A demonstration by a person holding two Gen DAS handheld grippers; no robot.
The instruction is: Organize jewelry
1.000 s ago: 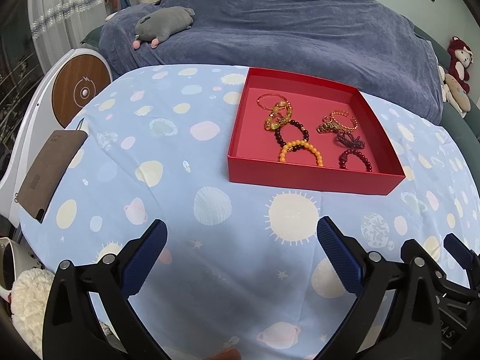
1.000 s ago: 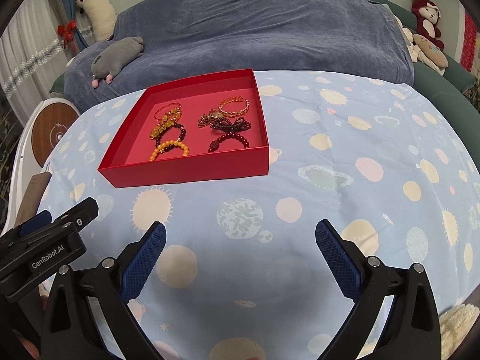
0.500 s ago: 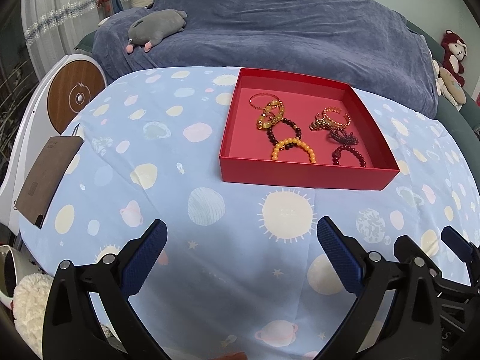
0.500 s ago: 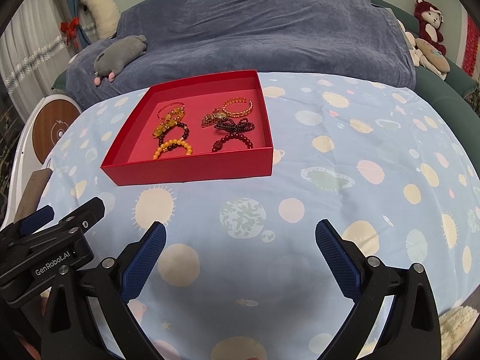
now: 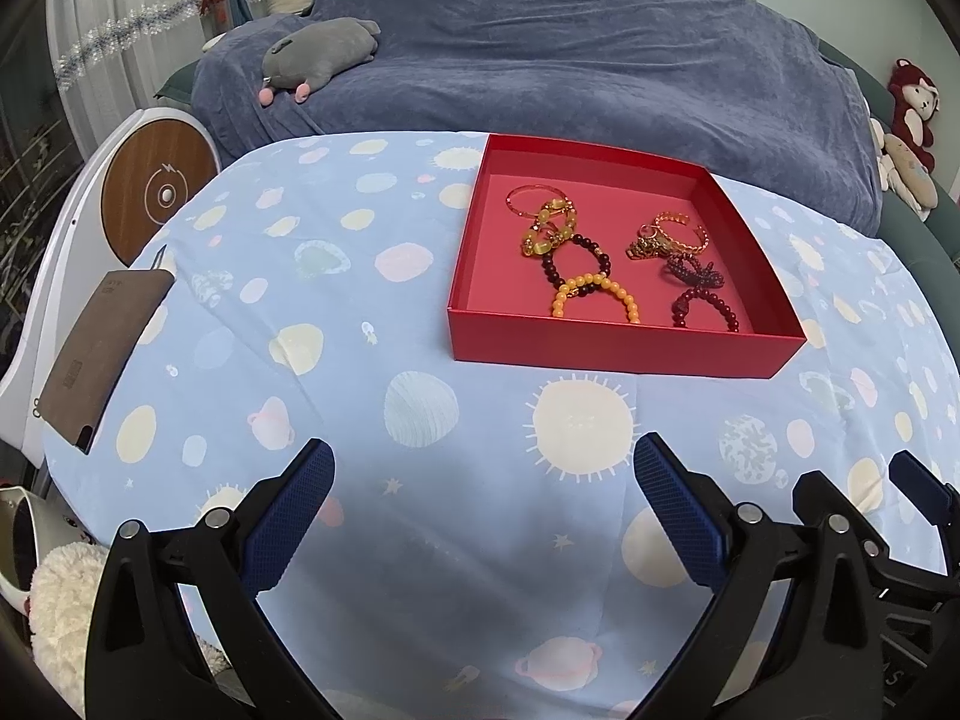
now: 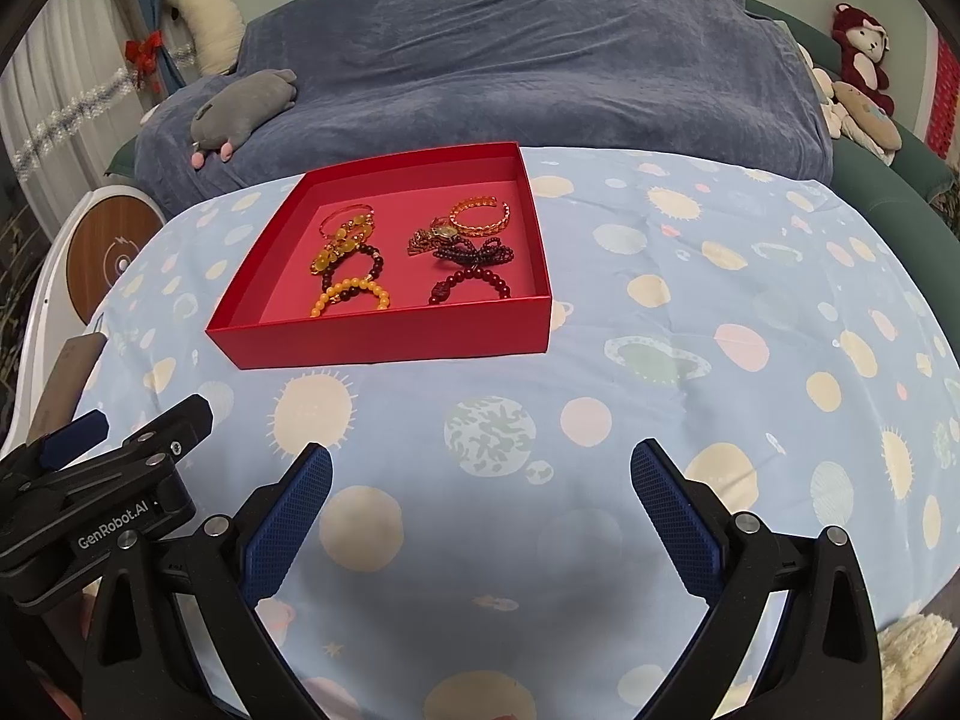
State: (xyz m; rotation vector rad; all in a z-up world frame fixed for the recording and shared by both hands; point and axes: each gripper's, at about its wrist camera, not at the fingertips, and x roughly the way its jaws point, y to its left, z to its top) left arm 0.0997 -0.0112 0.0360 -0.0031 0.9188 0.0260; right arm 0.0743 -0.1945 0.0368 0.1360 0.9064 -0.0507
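While the bracelets (image 5: 600, 276) lie tangled inside the red box (image 5: 618, 354), I read that box as my landmark: it sits ahead of both tools on the spotted cloth (image 5: 360, 396). My left gripper (image 5: 483, 507) hangs short of its near wall, jaws spread, empty; my right gripper (image 6: 480, 507) likewise, spread, slightly right of the box and about as near.

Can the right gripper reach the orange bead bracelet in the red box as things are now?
Probably yes. The right gripper is open, the red box has no lid, and only bare cloth lies between them; the orange bead bracelet sits near the front wall.
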